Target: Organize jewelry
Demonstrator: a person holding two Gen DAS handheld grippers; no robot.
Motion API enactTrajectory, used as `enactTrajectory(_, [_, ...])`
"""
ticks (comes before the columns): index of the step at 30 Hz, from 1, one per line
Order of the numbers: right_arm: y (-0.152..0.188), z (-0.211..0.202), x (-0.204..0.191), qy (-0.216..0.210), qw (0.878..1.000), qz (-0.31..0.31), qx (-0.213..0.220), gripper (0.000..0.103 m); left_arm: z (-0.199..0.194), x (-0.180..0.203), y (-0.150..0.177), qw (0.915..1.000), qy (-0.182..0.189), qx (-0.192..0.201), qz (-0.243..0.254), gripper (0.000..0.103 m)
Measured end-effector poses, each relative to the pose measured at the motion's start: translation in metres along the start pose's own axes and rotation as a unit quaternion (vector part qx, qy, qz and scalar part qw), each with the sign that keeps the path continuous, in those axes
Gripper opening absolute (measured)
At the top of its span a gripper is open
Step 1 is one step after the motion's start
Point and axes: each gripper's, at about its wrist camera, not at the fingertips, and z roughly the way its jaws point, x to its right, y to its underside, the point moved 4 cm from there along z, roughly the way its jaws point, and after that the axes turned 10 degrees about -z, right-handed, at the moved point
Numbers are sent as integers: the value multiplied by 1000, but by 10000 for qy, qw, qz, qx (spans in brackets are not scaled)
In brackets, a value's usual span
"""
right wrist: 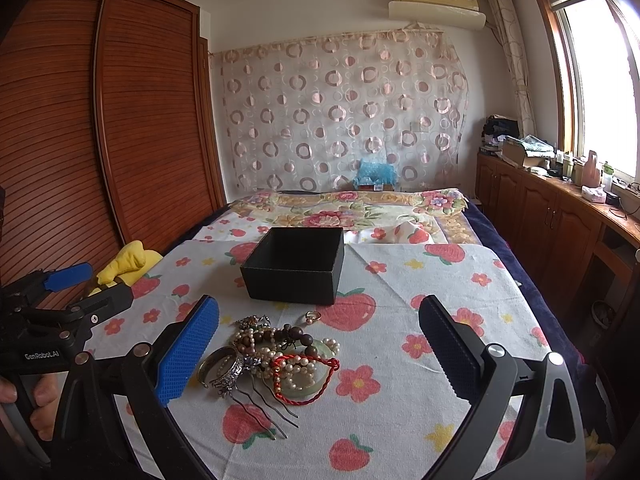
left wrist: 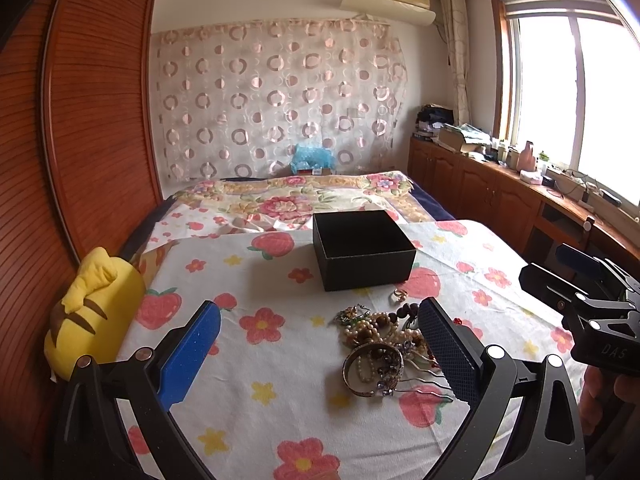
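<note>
A pile of jewelry [left wrist: 380, 340] lies on a floral cloth: pearl strands, brown beads, a silver bangle [left wrist: 372, 372], a hair fork, a red cord [right wrist: 308, 380] and a jade bangle. A small gold ring [left wrist: 400, 294] lies apart, near an open, empty black box [left wrist: 362, 250]. The pile also shows in the right wrist view [right wrist: 276, 356], with the box [right wrist: 296, 266] behind it. My left gripper [left wrist: 320, 352] is open and empty, just left of the pile. My right gripper [right wrist: 320, 352] is open and empty, with the pile near its left finger.
A yellow plush toy [left wrist: 96, 312] sits at the cloth's left edge by a wooden wardrobe [left wrist: 92, 120]. A flowered blanket [left wrist: 296, 196] lies behind the box. Wooden cabinets [left wrist: 500, 192] with clutter run along the right under the window.
</note>
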Motion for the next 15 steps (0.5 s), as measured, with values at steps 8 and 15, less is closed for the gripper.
enactTrajectory(8, [0, 0, 0, 0, 10000, 2, 1, 101, 0, 0, 0, 10000, 0, -7, -4, 95])
enactTrajectory(15, [0, 0, 0, 4, 10000, 5, 3, 101, 0, 0, -1, 10000, -3, -12, -3, 95])
